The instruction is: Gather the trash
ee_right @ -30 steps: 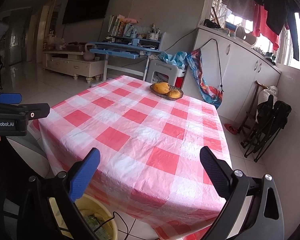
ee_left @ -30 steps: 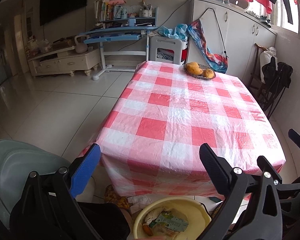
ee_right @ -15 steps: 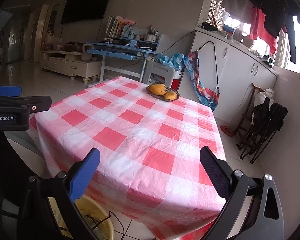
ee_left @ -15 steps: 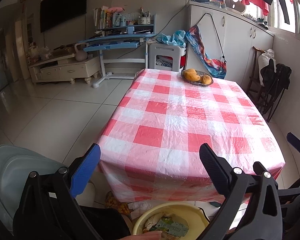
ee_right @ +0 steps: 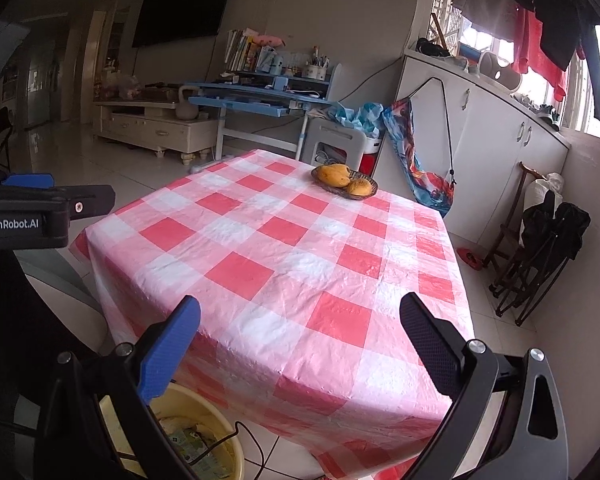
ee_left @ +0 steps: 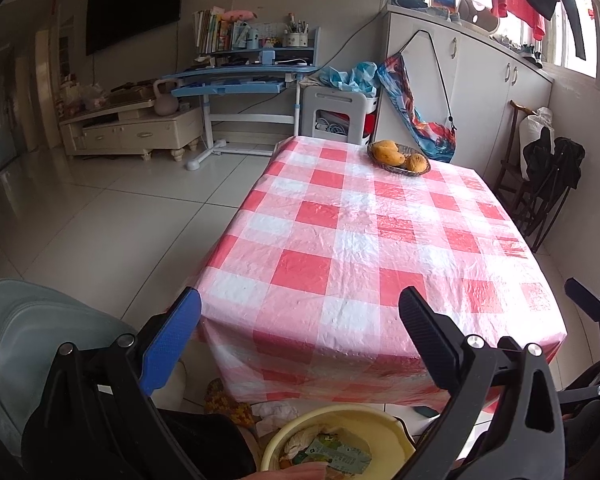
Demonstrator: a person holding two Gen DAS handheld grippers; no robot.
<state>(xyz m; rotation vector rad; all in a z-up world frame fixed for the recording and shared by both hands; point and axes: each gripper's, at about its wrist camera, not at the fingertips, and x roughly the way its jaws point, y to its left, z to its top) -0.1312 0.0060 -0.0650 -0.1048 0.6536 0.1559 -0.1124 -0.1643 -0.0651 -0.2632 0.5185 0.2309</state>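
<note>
both grippers have lifted and drawn back a little from the table [ee_left: 380, 240] since a second ago, so more of the checked cloth shows. left gripper [ee_left: 300, 336] and right gripper [ee_right: 300, 340] hang with jaws spread wide, holding nothing, just off the near edge. a yellow bin [ee_left: 340, 420] on the floor below holds the trash [ee_left: 336, 454], wrappers and paper. a basket of fruit [ee_left: 399, 157] sits at the far end.

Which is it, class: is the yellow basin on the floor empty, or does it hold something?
Not empty. The yellow basin holds crumpled paper and a green printed carton, seen in both wrist views.
</note>
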